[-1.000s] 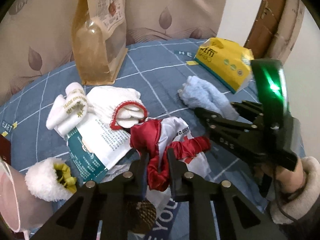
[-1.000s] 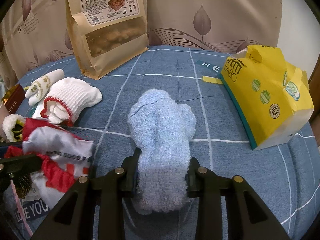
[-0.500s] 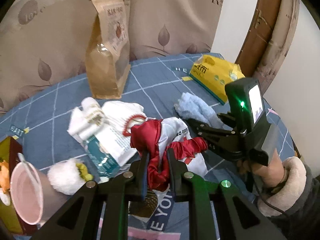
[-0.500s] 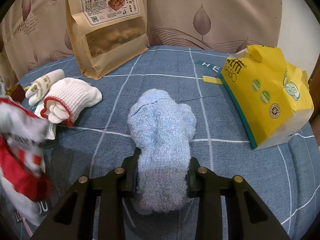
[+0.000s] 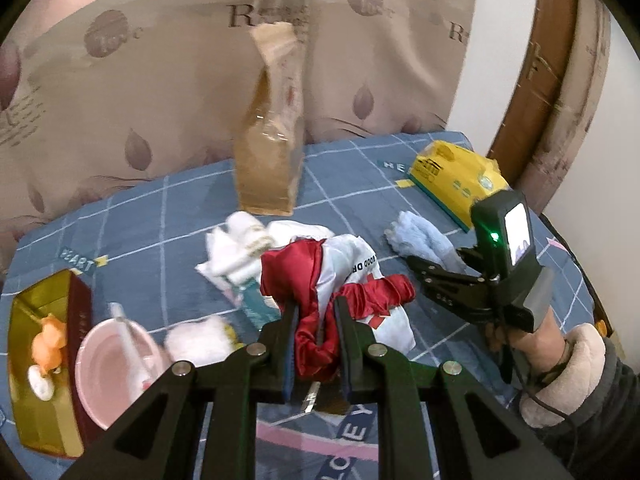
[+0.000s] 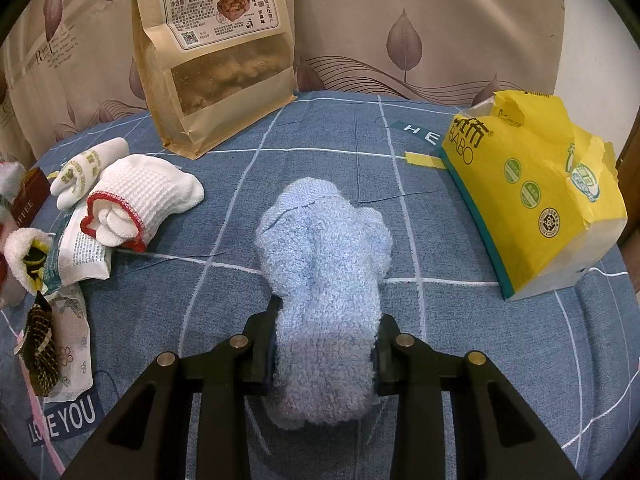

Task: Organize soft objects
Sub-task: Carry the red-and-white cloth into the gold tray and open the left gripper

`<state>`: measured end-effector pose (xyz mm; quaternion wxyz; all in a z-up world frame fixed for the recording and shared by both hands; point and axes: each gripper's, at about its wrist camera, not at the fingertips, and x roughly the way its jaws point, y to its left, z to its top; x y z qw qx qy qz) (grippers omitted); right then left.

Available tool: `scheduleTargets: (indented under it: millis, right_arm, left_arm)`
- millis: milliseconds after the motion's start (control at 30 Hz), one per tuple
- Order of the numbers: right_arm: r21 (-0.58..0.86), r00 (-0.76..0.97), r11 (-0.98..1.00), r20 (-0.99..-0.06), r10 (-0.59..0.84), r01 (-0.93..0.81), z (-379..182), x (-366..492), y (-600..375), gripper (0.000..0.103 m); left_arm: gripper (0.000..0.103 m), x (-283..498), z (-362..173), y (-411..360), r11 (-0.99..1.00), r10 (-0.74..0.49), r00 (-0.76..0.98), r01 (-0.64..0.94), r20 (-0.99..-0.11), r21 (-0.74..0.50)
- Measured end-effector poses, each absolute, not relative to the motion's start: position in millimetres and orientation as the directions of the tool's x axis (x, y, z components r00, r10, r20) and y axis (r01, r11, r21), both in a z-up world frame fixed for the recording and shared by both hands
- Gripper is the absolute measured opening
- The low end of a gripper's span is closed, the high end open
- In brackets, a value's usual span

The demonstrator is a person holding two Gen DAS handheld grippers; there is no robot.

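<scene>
Left tongs (image 5: 315, 316) pinch the red-and-white cloth (image 5: 340, 276) hanging clear of the bedspread (image 6: 340, 132), right tongs (image 6: 324, 340) clamp the blue towel (image 6: 324, 248), whose long axis runs straight ahead, lying beyond-right of the left tongs.

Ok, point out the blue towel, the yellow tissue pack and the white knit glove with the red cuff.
blue towel (image 6: 324, 248): right wrist view, middle of the fluffy roll.
yellow tissue pack (image 6: 532, 200): right wrist view, printed side face.
white knit glove (image 6: 160, 192): right wrist view, knit body behind the red cuff.
</scene>
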<state>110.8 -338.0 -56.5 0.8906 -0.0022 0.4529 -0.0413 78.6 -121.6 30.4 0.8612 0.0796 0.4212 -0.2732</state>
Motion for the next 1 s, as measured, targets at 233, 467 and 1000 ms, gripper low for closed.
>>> scheduleTargets:
  millis: [233, 467, 1000]
  right_arm:
    - [-0.043, 0.586, 0.997, -0.807, -0.077, 0.071, -56.4, 110.8, -337.9, 0.032]
    - [-0.044, 0.586, 0.997, -0.807, -0.077, 0.071, -56.1, 110.8, -337.8, 0.032]
    - [-0.044, 0.586, 0.996, -0.807, -0.077, 0.071, -56.2, 110.9, -337.2, 0.032]
  left_arm:
    - [0.017, 88.1, 48.6, -81.1, 0.886, -0.343, 0.558, 0.459, -0.756, -0.062]
    - [0.017, 108.4, 60.8, -22.6, 0.944, -0.243, 0.614, 0.328, -0.751, -0.037]
    - [0.017, 156.2, 43.4, 81.8, 0.998, -0.034, 0.629, 0.058, -0.777, 0.004]
